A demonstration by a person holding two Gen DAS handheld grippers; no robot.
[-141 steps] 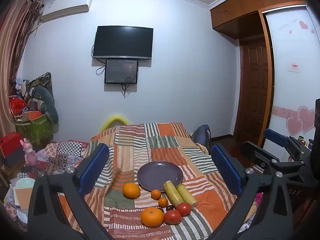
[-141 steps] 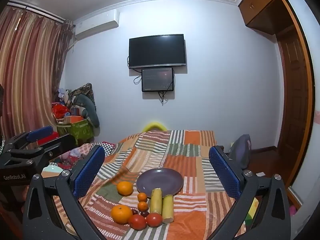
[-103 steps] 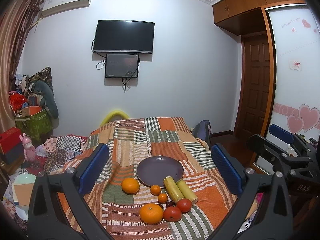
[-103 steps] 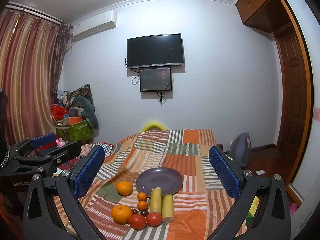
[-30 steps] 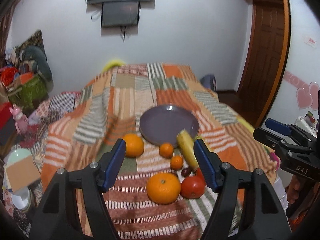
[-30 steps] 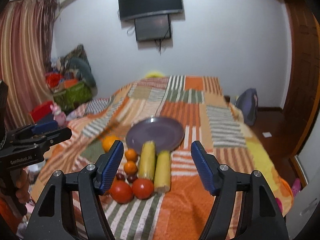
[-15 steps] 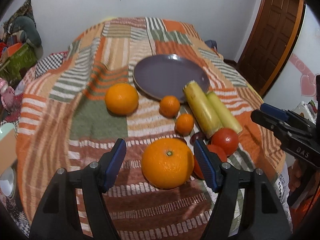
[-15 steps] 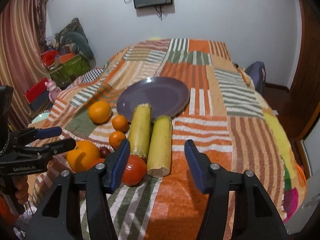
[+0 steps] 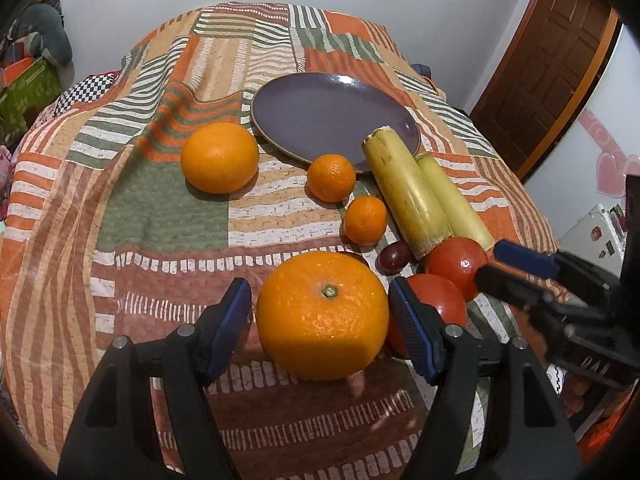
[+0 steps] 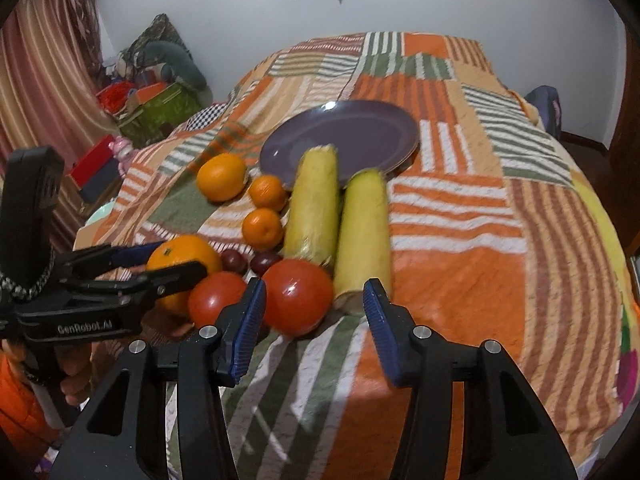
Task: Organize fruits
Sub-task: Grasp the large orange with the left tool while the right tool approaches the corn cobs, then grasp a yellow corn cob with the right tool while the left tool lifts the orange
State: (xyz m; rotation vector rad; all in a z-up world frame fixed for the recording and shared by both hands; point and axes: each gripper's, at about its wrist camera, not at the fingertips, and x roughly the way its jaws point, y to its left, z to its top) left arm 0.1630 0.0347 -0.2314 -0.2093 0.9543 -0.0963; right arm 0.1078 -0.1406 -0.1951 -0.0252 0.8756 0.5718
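Observation:
A large orange (image 9: 322, 315) lies on the striped bedspread between the blue pads of my left gripper (image 9: 320, 320), which is open around it with small gaps on both sides. It also shows in the right wrist view (image 10: 182, 258). My right gripper (image 10: 314, 320) is open, its pads just in front of a red tomato (image 10: 297, 296) and the near end of a yellow cane piece (image 10: 364, 232). A second tomato (image 10: 216, 298), a second cane piece (image 10: 314, 212), two small tangerines (image 10: 267, 193) (image 10: 262, 227), another orange (image 10: 221, 177) and two dark plums (image 10: 234, 261) lie before the empty purple plate (image 10: 360, 128).
The fruit lies on a bed with a patchwork cover (image 10: 460, 240). Boxes and clutter (image 10: 152, 108) stand on the floor to the left. A brown door (image 9: 552, 68) is at the right. The left gripper body (image 10: 80, 300) reaches in from the left of the right wrist view.
Both grippers have moved down and forward towards the fruit and narrowed. The left one now straddles the large orange; the right one has come close to the tomato and cane piece.

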